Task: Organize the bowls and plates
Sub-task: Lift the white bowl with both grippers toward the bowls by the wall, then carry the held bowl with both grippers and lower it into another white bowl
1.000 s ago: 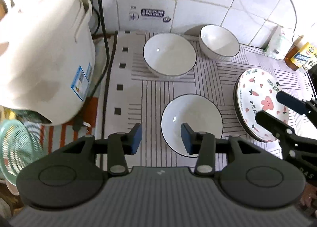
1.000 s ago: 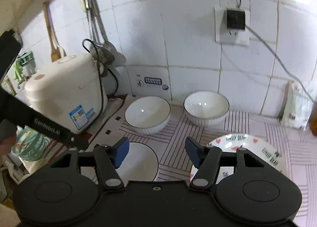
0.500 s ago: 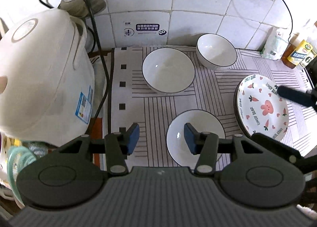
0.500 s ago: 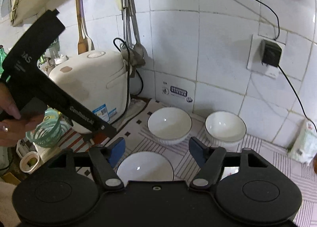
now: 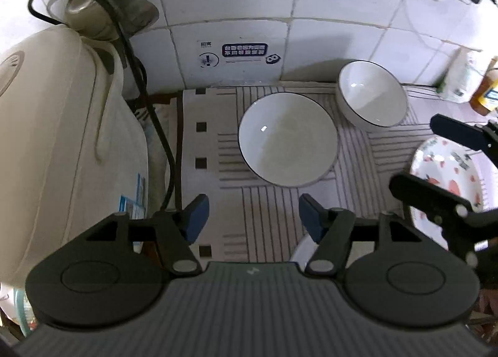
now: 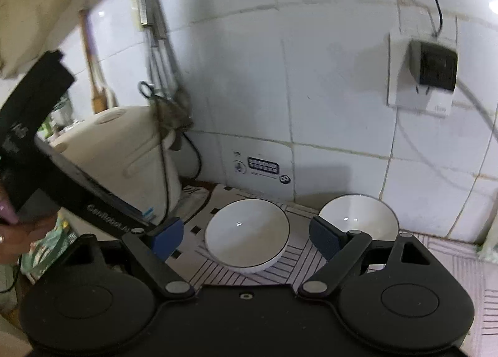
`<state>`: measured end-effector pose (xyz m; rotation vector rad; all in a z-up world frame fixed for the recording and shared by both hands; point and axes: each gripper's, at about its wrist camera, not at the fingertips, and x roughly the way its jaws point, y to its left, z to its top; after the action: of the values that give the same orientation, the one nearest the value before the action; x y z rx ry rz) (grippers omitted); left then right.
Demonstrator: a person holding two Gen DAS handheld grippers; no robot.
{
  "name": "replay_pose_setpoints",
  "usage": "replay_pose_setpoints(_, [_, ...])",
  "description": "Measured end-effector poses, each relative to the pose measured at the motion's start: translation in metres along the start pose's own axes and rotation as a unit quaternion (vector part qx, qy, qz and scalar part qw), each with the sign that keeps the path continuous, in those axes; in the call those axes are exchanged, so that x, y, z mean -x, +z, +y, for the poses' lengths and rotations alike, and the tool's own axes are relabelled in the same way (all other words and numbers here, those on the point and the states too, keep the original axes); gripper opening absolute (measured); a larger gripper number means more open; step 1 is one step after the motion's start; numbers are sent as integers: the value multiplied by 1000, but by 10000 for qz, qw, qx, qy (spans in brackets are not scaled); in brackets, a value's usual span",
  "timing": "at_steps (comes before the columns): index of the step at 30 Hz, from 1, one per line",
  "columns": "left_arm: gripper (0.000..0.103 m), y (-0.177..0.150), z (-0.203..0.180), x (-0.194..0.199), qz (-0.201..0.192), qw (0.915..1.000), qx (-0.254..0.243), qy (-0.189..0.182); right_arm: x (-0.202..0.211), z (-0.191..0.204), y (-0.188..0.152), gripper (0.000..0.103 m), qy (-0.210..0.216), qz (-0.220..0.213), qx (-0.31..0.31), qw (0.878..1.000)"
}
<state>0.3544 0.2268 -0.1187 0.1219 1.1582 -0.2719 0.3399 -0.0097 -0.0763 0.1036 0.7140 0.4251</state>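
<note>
A wide white bowl [image 5: 288,139] sits on the striped mat [image 5: 218,151], ahead of my open, empty left gripper [image 5: 252,217]. A deeper white bowl [image 5: 372,97] stands behind it to the right by the wall. A third white bowl's rim [image 5: 300,252] peeks out under my left gripper's right finger. A plate with a carrot pattern [image 5: 445,176] lies at the right, partly hidden by my right gripper's fingers [image 5: 435,195]. In the right wrist view my right gripper [image 6: 246,234] is open and empty, above the wide bowl [image 6: 247,229], with the deeper bowl [image 6: 358,217] to its right.
A white rice cooker [image 5: 62,151] with a black cord [image 5: 155,126] fills the left. Ladles [image 5: 109,11] hang on the tiled wall. A socket with a charger [image 6: 423,73] is high on the right. A bag and bottle [image 5: 467,83] stand in the far right corner.
Both grippers moved forward toward the wall and both opened wider. The nearest bowl slid almost out of sight under the left gripper. The right gripper now looks over the wide bowl.
</note>
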Motion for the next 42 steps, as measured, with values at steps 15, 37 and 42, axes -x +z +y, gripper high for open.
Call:
replay_pose_setpoints(15, [71, 21, 12, -79, 232, 9984, 522, 29, -115, -42, -25, 55, -73, 1022, -950, 9902])
replay_pose_setpoints(37, [20, 22, -2, -64, 490, 9964, 492, -476, -115, -38, -13, 18, -255, 1132, -1397, 9834])
replay_pose_setpoints(42, [20, 17, -17, -24, 355, 9977, 392, -421, -80, -32, -5, 18, -200, 880, -1368, 9865])
